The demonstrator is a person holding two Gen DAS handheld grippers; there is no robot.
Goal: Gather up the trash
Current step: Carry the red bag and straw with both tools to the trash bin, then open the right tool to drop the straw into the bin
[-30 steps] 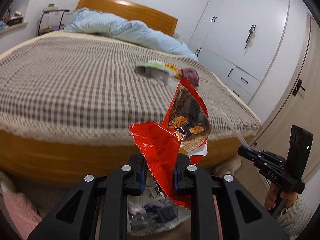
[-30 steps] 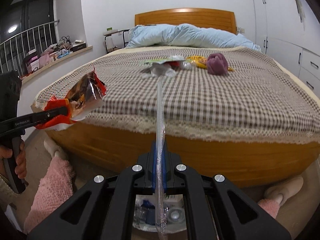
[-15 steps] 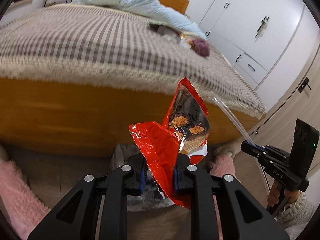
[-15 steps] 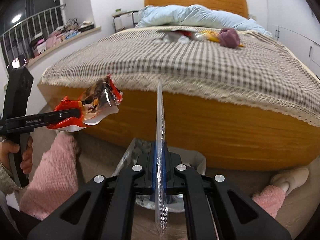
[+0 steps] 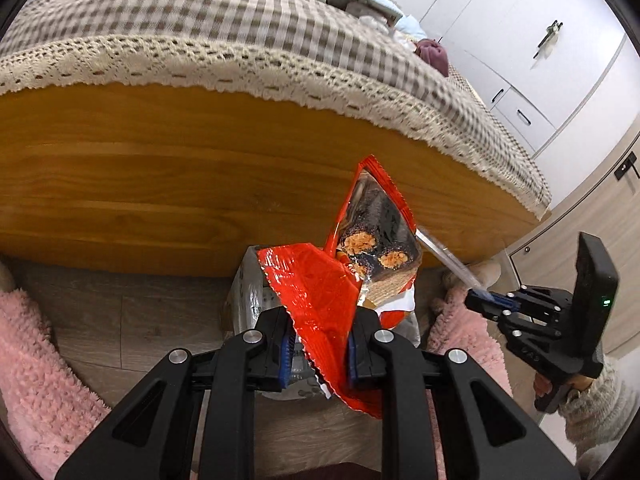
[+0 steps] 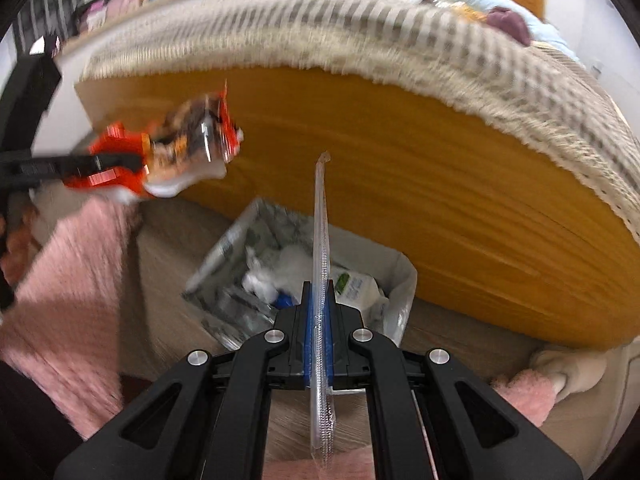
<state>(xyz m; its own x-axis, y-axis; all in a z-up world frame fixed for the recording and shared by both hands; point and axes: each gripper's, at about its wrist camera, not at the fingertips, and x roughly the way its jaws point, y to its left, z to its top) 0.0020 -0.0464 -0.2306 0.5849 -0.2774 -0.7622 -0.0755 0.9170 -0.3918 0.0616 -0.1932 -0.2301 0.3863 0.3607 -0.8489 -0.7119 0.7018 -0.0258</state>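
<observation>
The left gripper (image 5: 318, 350) is clamped on a red snack wrapper (image 5: 320, 300), held above a lined bin (image 6: 394, 276) beside the bed (image 5: 200, 168). The right gripper (image 6: 319, 324) pinches a clear plastic strip (image 6: 320, 240) over the same bin.

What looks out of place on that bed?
Leftover litter sits on the checked bedspread near the far side: a crumpled purple lump and pale wrappers beside it, too blurred to identify. It looks odd because such scraps belong in the lined bin below.
</observation>
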